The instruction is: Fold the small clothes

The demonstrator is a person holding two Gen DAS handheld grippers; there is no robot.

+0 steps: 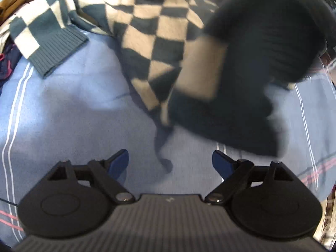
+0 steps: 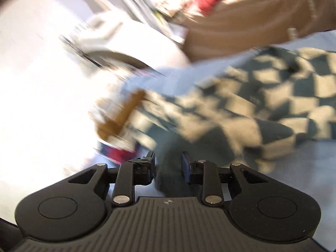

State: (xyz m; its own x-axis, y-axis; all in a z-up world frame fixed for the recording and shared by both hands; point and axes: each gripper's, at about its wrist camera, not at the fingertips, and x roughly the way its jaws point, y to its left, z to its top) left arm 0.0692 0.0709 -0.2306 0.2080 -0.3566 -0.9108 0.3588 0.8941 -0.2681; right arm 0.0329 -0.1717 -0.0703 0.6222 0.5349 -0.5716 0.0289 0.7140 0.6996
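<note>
Two grippers: left gripper spread wide, empty, near checkered sweater; right gripper pinching its dark fabric.

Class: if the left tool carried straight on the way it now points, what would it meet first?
Probably the dark dangling strand of the checkered sweater, hanging just ahead of the open left tool; depth is unclear.

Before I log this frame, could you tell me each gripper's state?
Left gripper: open, holding nothing.
Right gripper: shut on the checkered sweater.
</note>
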